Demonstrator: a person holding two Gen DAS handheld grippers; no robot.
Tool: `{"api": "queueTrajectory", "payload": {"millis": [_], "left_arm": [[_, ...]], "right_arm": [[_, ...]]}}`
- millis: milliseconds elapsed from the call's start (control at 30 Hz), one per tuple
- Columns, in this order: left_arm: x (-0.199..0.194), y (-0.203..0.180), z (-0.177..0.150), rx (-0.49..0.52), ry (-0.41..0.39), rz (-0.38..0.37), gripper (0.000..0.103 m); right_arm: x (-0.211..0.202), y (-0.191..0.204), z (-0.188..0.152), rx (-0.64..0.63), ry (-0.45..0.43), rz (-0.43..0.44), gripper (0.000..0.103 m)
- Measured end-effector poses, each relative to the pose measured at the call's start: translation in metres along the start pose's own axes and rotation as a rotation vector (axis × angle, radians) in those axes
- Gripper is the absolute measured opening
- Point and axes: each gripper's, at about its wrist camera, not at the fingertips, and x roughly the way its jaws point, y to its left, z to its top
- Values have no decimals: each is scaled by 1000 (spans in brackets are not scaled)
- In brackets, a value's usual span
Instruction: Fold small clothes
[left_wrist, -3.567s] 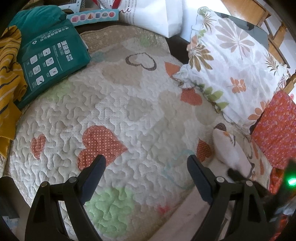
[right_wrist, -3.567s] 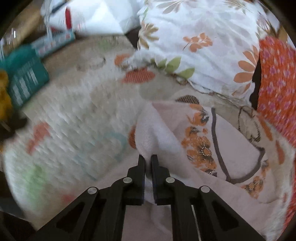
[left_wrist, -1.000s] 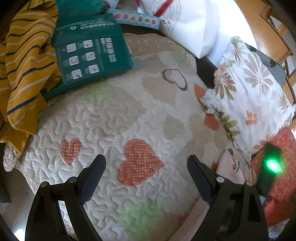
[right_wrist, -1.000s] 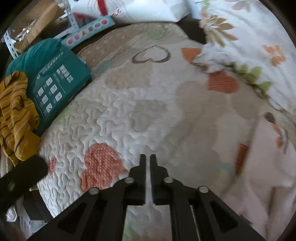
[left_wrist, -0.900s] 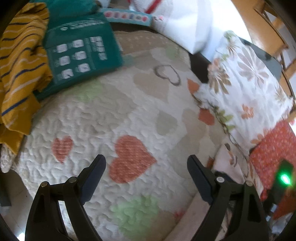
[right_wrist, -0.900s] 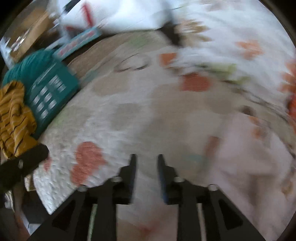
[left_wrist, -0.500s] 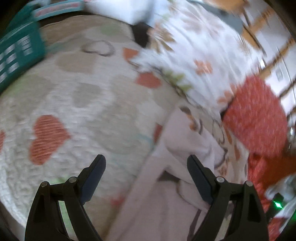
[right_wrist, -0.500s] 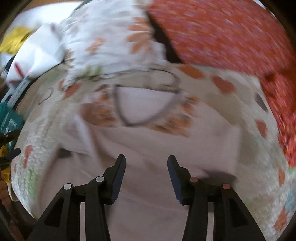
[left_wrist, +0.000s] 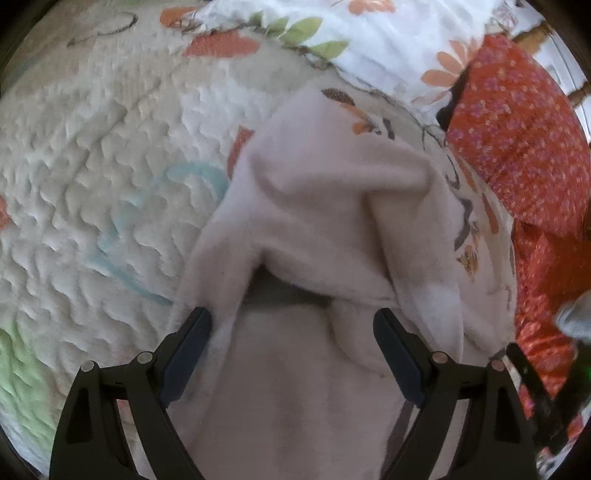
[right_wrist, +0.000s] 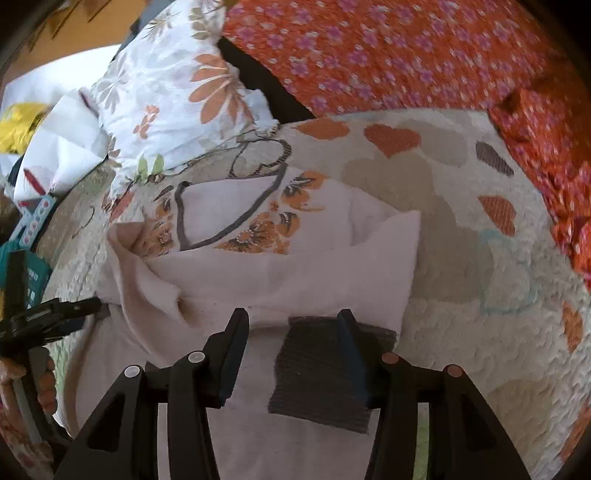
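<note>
1. Our left gripper (left_wrist: 291, 332) points steeply down, jaws spread wide, pads clamping nothing.
2. Our right gripper (right_wrist: 291, 332) is also angled down, jaws partway apart and opening, not pinching.
3. Left gripper (right_wrist: 55, 314) shows at the right camera's left edge.

A pale pink garment (right_wrist: 280, 266) with orange flowers and a grey outline is lying mid-frame on a cream quilt (right_wrist: 461, 332) showing orange hearts; an orange-red floral cloth (right_wrist: 388, 51) is filling the top.
</note>
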Motion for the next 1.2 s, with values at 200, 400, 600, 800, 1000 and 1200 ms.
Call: {"api": "queueTrajectory", "payload": {"millis": [200,400,600,800,1000,1200], "left_arm": [[-1,4,10,-125,-100,-101,65],[-2,14,15,-236,-105,-80,9],[-59,36,19,-192,-268,-3,2],[-65,83,24,-244,-264,156,0],[-82,96,19,-233,-273,113,1],[-93,61,12,-82,-323,123,37]], "right_arm": [[-3,7,-3,-49,-25,-42,57],[-7,-6,1,20,-55,-76,57],[-21,-21,7,61,-98,-100,57],[-17,-24,9,72,-71,-80,57],[-7,0,2,-44,5,10,58],[4,15,-12,-196,75,-91,61]]}}
